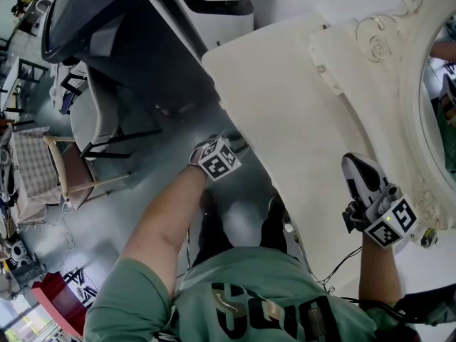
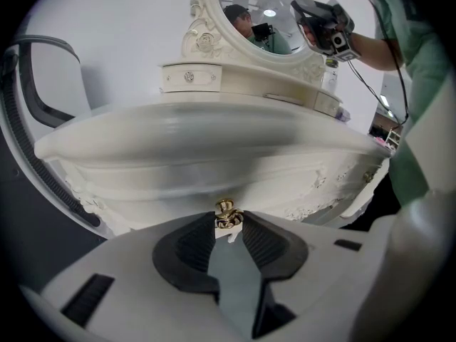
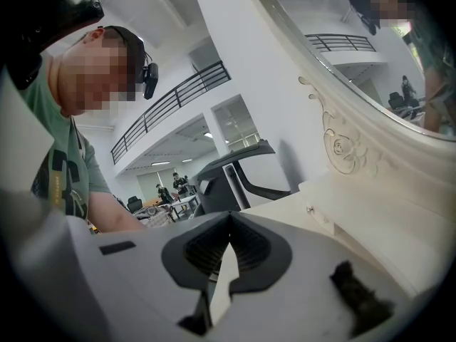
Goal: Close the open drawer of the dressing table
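Item: drawer, under desk front edge, middle; judged stiff wood, fairly heavy, sliding. Hold: small brass knob, likely slippery; left claw pinched on it. Right claw closed, empty, above desk top

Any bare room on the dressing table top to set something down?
Tabletop is bare from its front edge back to the drawer box by the mirror. Only crowded spot: near the mirror, where the right gripper hovers.
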